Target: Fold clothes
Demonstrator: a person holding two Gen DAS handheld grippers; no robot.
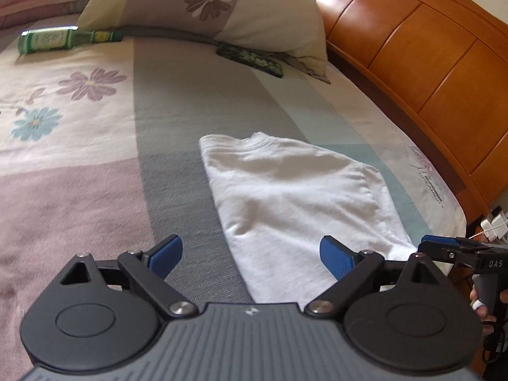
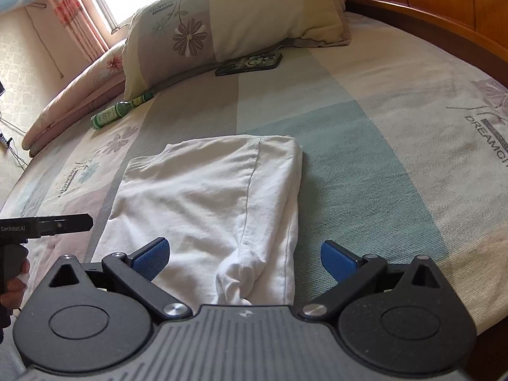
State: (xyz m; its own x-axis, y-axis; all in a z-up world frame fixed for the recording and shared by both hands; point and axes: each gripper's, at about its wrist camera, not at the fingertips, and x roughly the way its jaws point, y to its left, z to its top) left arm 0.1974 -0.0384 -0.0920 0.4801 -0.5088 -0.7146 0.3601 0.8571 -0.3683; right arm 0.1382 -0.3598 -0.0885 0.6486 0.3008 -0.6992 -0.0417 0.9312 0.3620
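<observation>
Left wrist view: left gripper (image 1: 250, 258) spread wide above a folded white shirt (image 1: 295, 203) on the bed (image 1: 95, 158).
Right gripper (image 2: 244, 258) likewise spread, holding nothing; beyond the shirt lie a green bottle (image 1: 63, 39), a phone (image 1: 250, 58) and a pillow (image 1: 203, 9).

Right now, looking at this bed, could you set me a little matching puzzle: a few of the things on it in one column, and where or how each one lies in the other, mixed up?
Things:
1. white garment
2. green bottle
3. dark patterned case
4. left gripper

Descriptions:
A. lying on its side near the pillow's lower corner
B. open, holding nothing
C. partly folded, spread on the bedspread
D. flat, tucked at the pillow's edge

Pairs: 1-C, 2-A, 3-D, 4-B
</observation>
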